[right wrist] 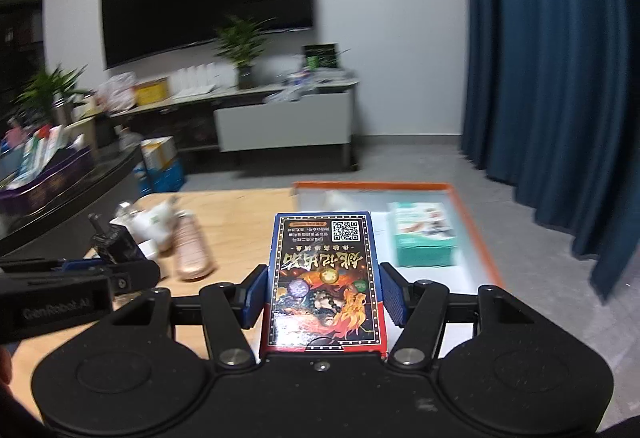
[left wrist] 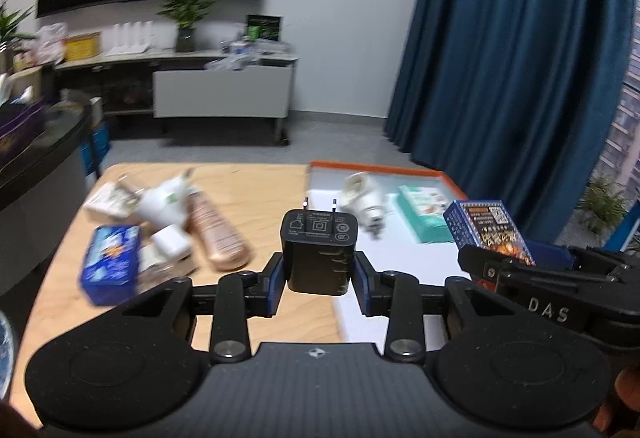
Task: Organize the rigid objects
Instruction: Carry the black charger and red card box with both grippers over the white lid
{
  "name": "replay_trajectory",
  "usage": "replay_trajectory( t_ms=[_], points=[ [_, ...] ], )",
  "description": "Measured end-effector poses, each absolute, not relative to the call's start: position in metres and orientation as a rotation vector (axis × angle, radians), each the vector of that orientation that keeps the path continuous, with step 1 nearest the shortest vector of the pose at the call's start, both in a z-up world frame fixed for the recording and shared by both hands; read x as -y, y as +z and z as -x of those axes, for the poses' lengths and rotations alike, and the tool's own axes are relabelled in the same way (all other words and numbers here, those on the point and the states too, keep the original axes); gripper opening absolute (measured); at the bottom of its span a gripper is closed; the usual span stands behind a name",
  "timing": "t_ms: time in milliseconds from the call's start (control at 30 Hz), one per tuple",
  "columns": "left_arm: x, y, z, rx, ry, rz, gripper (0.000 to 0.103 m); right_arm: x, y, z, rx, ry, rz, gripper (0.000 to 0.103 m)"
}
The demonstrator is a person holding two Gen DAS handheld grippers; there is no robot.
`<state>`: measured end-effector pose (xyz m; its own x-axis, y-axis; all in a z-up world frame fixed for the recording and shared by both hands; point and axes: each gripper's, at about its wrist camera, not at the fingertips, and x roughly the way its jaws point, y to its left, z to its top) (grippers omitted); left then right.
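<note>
Right, the left gripper [left wrist: 319, 270] has its blue pads clamped on the sides of a black plug adapter [left wrist: 319, 250], prongs pointing up and away, the body upright between the jaws. Over on the right gripper [right wrist: 323, 294], the pads pinch the long edges of a blue card box [right wrist: 323, 278], lying flat with its QR code at the far end. Both loads hang above the wooden table [left wrist: 256, 182]. Far right sits the orange-rimmed tray [right wrist: 472, 222] with a teal box [right wrist: 424, 238] inside. Far left, blurred, a heap: blue carton [left wrist: 110, 262], white chargers [left wrist: 164, 204], a rose-gold bottle [left wrist: 218, 234].
</note>
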<state>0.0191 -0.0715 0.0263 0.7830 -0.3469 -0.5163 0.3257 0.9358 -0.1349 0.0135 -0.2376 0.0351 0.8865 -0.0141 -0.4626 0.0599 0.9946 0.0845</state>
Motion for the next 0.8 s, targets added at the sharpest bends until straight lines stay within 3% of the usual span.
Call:
replay_trajectory(
  t_ms=[333, 800],
  points=[
    [0.128, 0.035, -0.025, -0.55, -0.455, 0.01, 0.036, 0.288, 0.04, 0.006, -0.452, -0.136, -0.156, 0.071],
    [0.145, 0.03, -0.02, -0.571, -0.432, 0.005, 0.036, 0.302, 0.041, 0.008, -0.471, -0.144, -0.13, 0.071]
  ],
)
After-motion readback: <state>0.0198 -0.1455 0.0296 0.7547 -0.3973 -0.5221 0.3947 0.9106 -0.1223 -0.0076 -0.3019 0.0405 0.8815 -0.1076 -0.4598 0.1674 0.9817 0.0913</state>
